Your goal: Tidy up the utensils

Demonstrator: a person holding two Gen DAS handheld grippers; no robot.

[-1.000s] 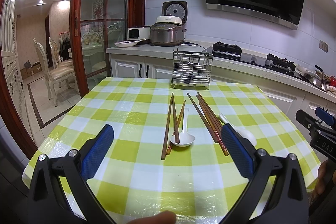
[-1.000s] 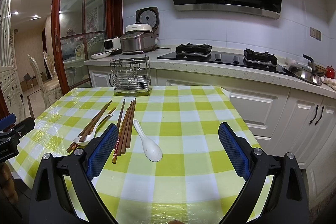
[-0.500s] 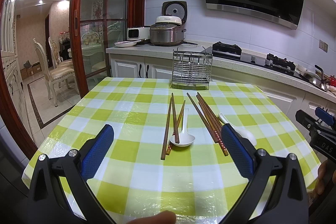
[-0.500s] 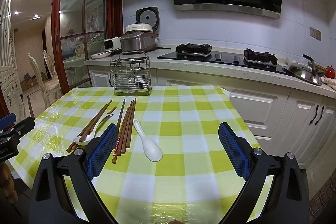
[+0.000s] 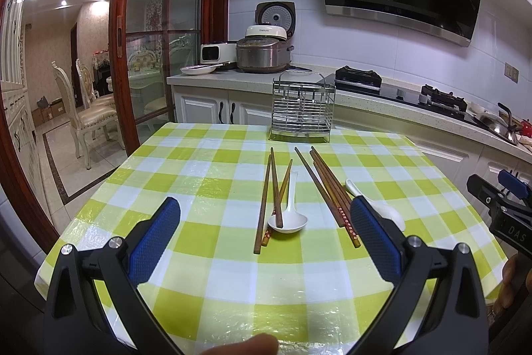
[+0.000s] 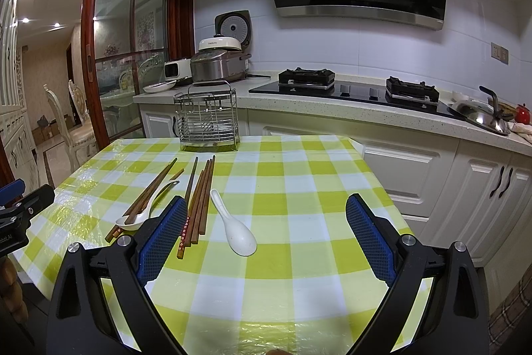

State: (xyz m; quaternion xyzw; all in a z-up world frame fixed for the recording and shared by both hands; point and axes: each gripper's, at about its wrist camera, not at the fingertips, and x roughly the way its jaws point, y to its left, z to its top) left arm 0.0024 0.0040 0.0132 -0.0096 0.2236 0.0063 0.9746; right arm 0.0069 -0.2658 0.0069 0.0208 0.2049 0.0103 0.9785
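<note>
We look across a kitchen with white cabinets, a black range hood and a gas hob along the wall, and before us a bench [image 5: 206, 162] under a green-and-white checked cloth. At its far edge a wire utensil rack [image 5: 302, 112] stands upright. Between the rack and us lie the utensils, their long axes running roughly from us toward the rack. A loose group of three brown chopsticks [image 5: 271, 188] crosses itself, one tip resting in the bowl of a white spoon [image 5: 288, 215] whose handle points toward the rack. Just beside it on the right, a tighter bundle of chopsticks [image 6: 198, 202] lies nearly parallel, red-patterned ends toward us. A second white spoon [image 6: 234, 230] lies to their right, bowl nearest us, bowl down. The left claw [image 5: 266, 235] and the right claw [image 6: 266, 232] both hover over the near bench, blue pads wide apart, holding nothing.
</note>
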